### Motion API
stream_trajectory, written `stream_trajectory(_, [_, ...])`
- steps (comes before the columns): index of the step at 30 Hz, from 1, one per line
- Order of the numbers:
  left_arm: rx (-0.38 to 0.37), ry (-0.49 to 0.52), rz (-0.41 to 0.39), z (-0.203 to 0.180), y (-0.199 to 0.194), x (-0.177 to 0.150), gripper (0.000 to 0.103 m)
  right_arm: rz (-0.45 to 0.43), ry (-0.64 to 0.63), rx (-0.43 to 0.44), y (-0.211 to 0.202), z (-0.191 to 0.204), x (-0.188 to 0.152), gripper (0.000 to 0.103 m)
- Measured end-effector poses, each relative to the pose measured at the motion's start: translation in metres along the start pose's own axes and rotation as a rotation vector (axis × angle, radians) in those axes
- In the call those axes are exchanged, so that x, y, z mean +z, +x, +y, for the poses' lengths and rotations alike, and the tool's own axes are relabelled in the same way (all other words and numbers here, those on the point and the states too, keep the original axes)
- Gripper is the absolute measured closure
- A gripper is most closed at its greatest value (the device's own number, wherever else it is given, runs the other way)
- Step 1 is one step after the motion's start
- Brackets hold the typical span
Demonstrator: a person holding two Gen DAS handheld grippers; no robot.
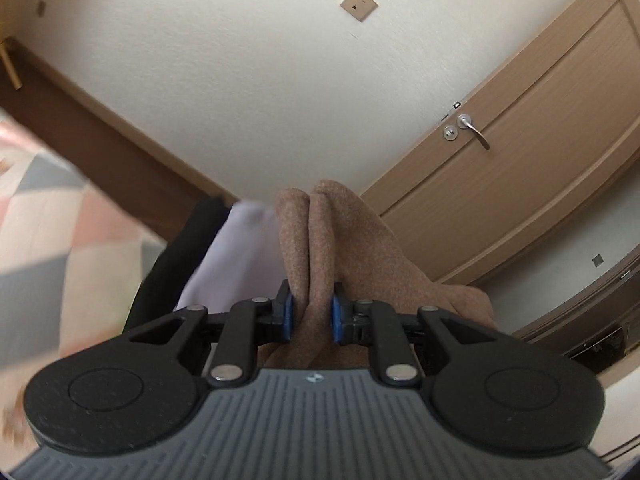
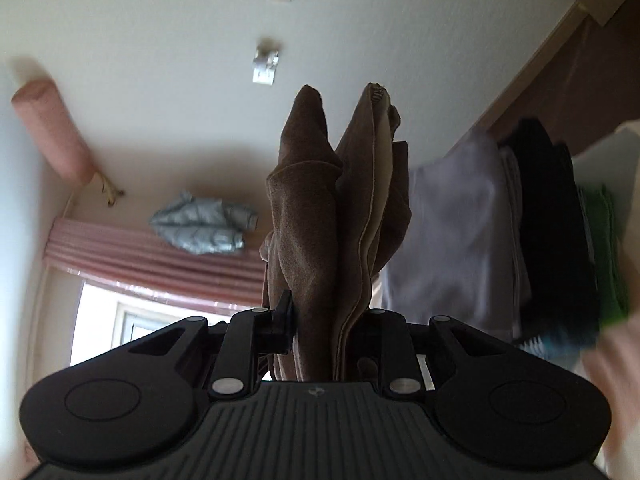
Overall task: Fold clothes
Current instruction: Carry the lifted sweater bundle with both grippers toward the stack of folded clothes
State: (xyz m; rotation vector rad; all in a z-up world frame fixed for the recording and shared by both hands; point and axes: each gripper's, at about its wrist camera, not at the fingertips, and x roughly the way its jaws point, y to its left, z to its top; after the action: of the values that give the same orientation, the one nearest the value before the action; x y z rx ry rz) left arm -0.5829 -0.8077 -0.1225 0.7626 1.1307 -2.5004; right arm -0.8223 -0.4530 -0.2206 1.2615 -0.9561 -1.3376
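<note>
Here, left gripper: blue-padded fingers pressed in on a bunched fold of the brown garment, which rises between them.
Right gripper: fingers closed tight on the same brown garment; its hemmed edge stands up above them, with only the left finger showing.
Beside the garment: a stack of folded clothes, white, black and green, just to the right; blurred.
Background, left view: wooden door, white wall.
Background, right view: pink curtain, bright window.
</note>
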Motion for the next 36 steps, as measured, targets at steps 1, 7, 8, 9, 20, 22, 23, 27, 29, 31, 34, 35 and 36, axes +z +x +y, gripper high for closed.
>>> stream_trajectory(1, [0.005,-0.003,0.009,0.004,0.01,0.004,0.089,-0.003,0.009,-0.003,0.011,-0.006,0.008,0.08])
stream_trajectory(7, [0.037,-0.019,0.066,0.029,0.073,0.025,0.088,-0.002,0.028,-0.095,0.06,-0.044,0.033,0.08])
stream_trajectory(8, [0.042,-0.021,0.076,0.033,0.083,0.028,0.088,0.0,0.025,-0.125,0.064,-0.051,0.036,0.079])
stream_trajectory(9, [0.047,-0.024,0.085,0.037,0.094,0.032,0.088,0.001,0.02,-0.158,0.067,-0.057,0.038,0.078])
stream_trajectory(20, [0.122,0.042,-0.062,0.03,0.064,0.031,0.087,-0.123,-0.517,-0.382,0.061,-0.005,0.05,0.058])
stream_trajectory(22, [0.134,0.126,-0.108,0.005,0.062,0.034,0.087,-0.164,-0.711,-0.421,0.068,0.02,0.039,0.058])
stream_trajectory(23, [0.131,0.171,-0.117,-0.008,0.067,0.034,0.087,-0.155,-0.787,-0.43,0.08,0.027,0.032,0.058])
stream_trajectory(27, [0.125,0.345,-0.124,-0.05,0.111,0.027,0.086,-0.123,-0.98,-0.464,0.128,0.033,0.002,0.059])
stream_trajectory(29, [0.124,0.368,-0.11,-0.048,0.134,0.024,0.085,-0.126,-1.021,-0.507,0.147,0.023,-0.007,0.061])
stream_trajectory(31, [0.162,0.362,-0.092,-0.037,0.156,0.019,0.087,-0.131,-1.036,-0.547,0.155,0.015,-0.014,0.061])
stream_trajectory(34, [0.204,0.272,-0.063,-0.005,0.177,0.009,0.092,-0.115,-1.057,-0.567,0.16,0.001,-0.021,0.061])
stream_trajectory(35, [0.2,0.231,-0.07,0.006,0.179,0.005,0.093,-0.112,-1.076,-0.561,0.158,-0.005,-0.022,0.061])
stream_trajectory(36, [0.186,0.187,-0.085,0.017,0.18,0.001,0.096,-0.11,-1.095,-0.555,0.156,-0.011,-0.022,0.061])
